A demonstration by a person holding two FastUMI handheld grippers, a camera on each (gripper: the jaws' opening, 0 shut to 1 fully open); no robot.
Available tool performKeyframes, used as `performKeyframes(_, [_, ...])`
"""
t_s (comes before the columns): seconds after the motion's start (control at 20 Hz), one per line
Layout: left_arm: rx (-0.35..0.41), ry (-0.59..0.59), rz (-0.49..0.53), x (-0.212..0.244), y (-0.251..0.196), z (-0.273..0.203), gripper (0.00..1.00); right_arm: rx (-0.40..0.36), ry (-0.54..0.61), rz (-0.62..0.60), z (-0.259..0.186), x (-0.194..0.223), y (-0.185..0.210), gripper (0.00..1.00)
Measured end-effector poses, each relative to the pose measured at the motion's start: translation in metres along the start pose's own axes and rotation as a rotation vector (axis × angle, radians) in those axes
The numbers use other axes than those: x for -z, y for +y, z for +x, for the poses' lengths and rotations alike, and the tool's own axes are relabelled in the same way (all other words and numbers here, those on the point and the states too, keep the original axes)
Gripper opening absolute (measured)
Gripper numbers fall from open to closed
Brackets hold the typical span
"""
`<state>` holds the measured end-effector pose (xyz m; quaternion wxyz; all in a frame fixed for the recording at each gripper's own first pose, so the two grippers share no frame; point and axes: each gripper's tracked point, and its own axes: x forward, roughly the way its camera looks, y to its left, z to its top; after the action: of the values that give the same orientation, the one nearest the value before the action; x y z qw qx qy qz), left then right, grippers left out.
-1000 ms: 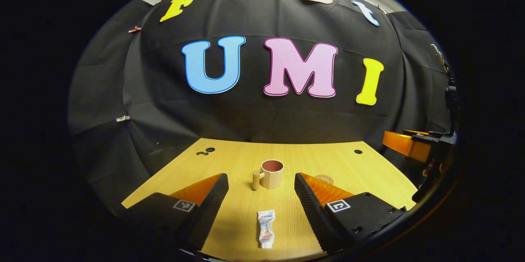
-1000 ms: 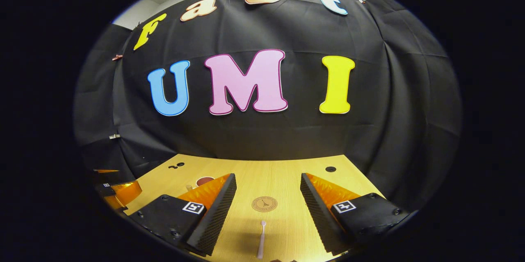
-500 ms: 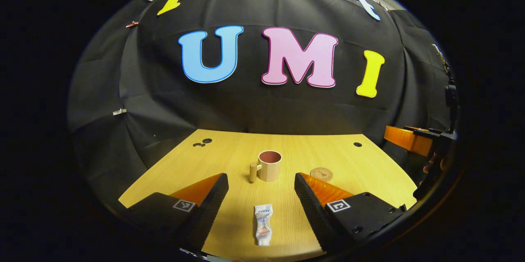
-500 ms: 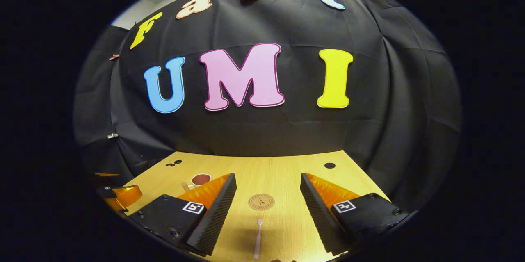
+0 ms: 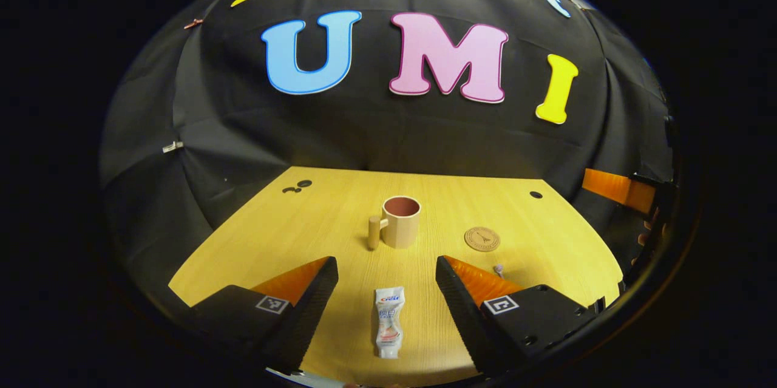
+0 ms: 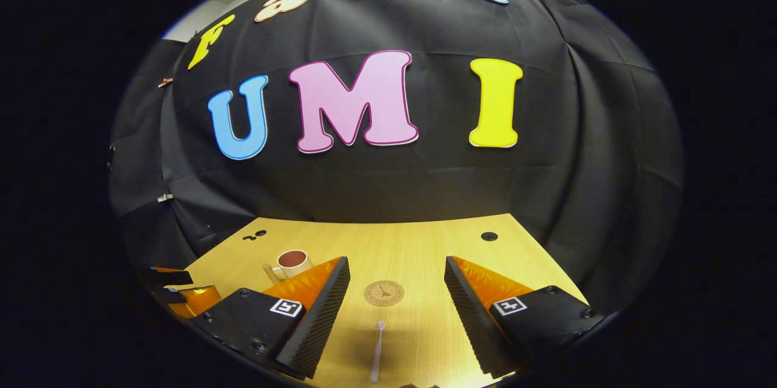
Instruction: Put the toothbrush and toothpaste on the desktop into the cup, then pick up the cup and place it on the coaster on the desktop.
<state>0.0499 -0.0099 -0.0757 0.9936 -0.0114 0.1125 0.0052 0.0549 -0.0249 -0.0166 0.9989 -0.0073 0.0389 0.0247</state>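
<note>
While both sets of jaws stand wide apart and hold nothing, the left gripper (image 5: 383,291) frames the toothpaste (image 5: 388,322) lying flat between its fingers, with the cup (image 5: 399,229) upright beyond them. The right gripper (image 6: 396,300) frames the toothbrush (image 6: 377,350), with the coaster (image 6: 383,292) just ahead on the desktop (image 6: 425,248).

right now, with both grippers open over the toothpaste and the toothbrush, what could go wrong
The toothbrush is thin and lies flat on the desktop; the right gripper may slip off it. The cup looks light; a tilted toothpaste dropped by the left gripper could tip it.
</note>
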Motion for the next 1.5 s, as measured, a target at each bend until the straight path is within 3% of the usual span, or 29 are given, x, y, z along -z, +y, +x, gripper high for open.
performKeyframes(0.55, [-0.011, 0.226, 0.036, 0.089, -0.005, 0.056, 1.0, 0.019, 0.129, 0.006, 0.024, 0.038, -0.022, 0.97])
performKeyframes(1.0, [-0.004, 0.379, 0.06, 0.157, -0.002, 0.074, 0.99, 0.013, 0.222, -0.013, 0.032, 0.068, -0.024, 0.96])
performKeyframes(1.35, [0.017, 0.399, 0.056, 0.168, -0.006, 0.081, 0.89, -0.005, 0.266, -0.016, 0.033, 0.084, -0.022, 0.96])
performKeyframes(1.5, [0.037, 0.401, 0.078, 0.167, -0.012, 0.086, 0.73, -0.021, 0.293, -0.015, 0.033, 0.095, -0.02, 0.96])
